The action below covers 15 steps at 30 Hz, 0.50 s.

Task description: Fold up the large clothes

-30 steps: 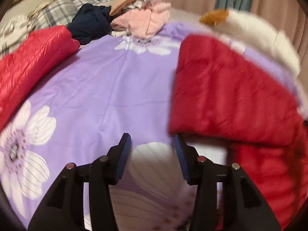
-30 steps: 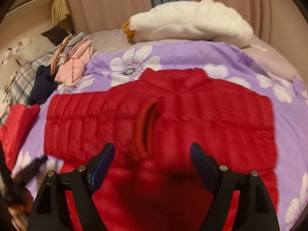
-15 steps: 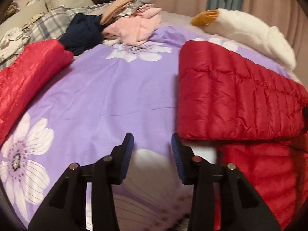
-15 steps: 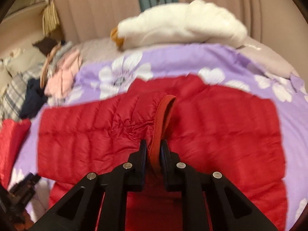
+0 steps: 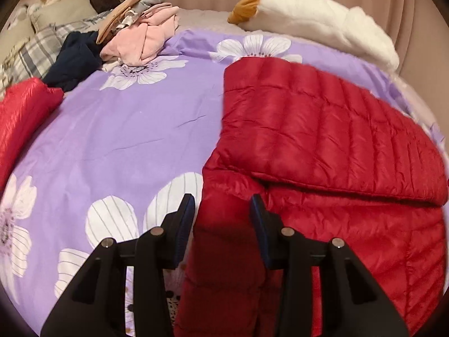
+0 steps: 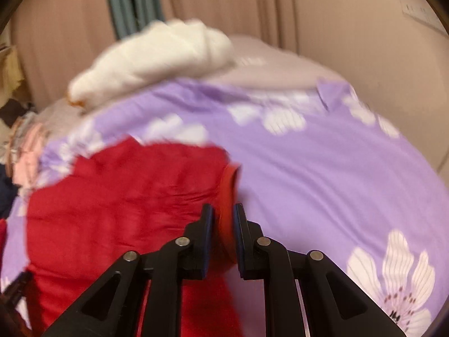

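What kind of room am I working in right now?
Most likely a bedroom: a bed with a purple flowered sheet, pillows by a heap of clothes, and curtains behind.

Right tongs clamped on red jacket cuff, over purple bedspread.

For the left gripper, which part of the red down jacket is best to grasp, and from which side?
Probably the jacket's near left edge, which already lies between the left gripper's open fingers. Come from the near side, angled down: there the padding forms a narrow raised fold, while the rest lies flat.
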### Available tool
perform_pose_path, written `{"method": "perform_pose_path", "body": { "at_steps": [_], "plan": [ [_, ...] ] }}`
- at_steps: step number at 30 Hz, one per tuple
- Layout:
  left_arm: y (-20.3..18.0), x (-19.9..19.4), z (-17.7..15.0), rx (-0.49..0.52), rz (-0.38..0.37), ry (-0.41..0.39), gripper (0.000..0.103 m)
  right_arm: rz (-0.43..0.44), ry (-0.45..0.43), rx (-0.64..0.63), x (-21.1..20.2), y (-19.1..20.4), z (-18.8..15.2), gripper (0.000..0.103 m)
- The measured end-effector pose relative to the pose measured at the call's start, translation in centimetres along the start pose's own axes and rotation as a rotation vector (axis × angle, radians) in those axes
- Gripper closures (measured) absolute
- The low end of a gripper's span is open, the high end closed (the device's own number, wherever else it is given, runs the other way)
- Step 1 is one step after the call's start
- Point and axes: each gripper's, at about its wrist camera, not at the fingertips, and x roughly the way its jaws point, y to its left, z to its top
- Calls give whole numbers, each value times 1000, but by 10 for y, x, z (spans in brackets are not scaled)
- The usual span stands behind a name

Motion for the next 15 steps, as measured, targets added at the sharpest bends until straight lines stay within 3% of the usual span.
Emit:
{"method": "perform_pose_path", "body": {
  "at_steps": [2,4,5,9,12,14,15],
  "plan": [
    [6,-9,6,-21,2,-40,63,2,34,12,10,-11,-9,87],
    [15,-20,16,-54,5,-76,63,11,29,6,8,-14,-5,71],
    [18,-28,21,-69,2,-104,63,-7,16,-9,1,-12,0,69],
    [3,-23,56,-31,10,-157,63,55,-206,-68,-59,19,25,53],
    [-18,4,69,-5,-31,-140,65,165,-221,-115,-60,52,40,54],
    [-24,39,68,-51,-97,-52,77,168,-160,-129,-31,74,42,73],
    [-23,53,64,-77,-113,-31,76,155,-121,-127,-14,79,39,87]
  ]
}}
